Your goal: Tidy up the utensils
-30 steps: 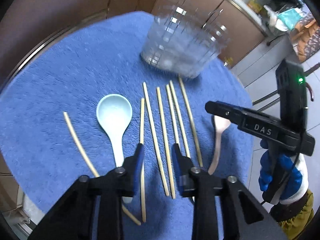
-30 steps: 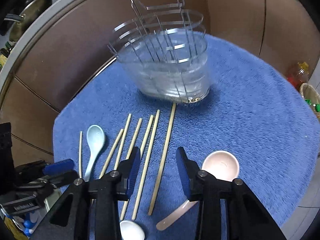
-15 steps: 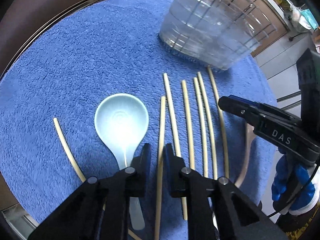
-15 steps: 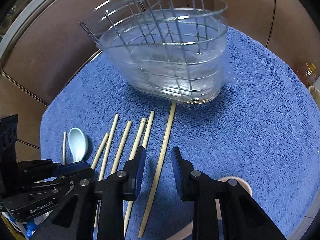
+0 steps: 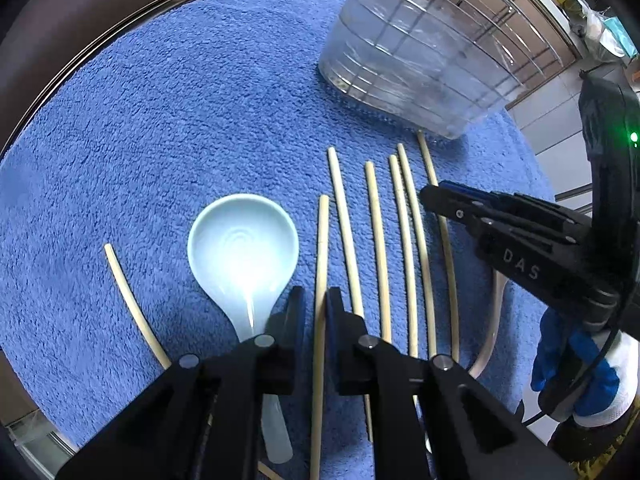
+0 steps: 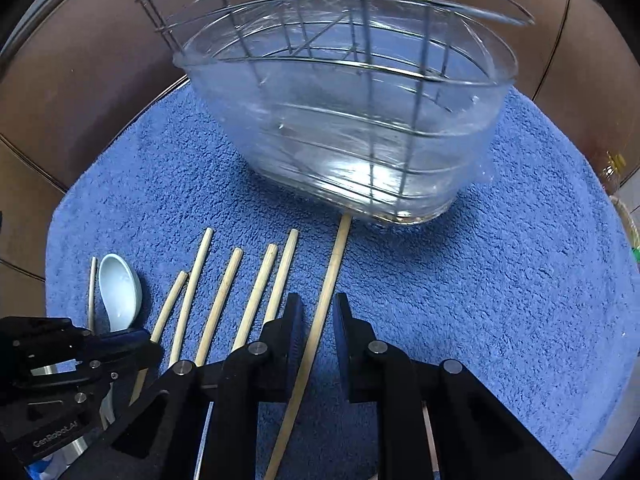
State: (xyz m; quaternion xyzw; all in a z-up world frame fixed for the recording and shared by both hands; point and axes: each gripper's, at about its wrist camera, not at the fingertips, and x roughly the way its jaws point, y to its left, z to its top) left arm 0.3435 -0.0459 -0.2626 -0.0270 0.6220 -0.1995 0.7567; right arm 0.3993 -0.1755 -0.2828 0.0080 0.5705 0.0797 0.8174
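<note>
While seven chopsticks lie flat, two spoons flank them.

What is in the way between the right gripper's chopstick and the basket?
Nothing visible. The chopstick lies between the right gripper's open fingers and runs straight to the foot of the basket. Only bare blue towel lies alongside it.
</note>
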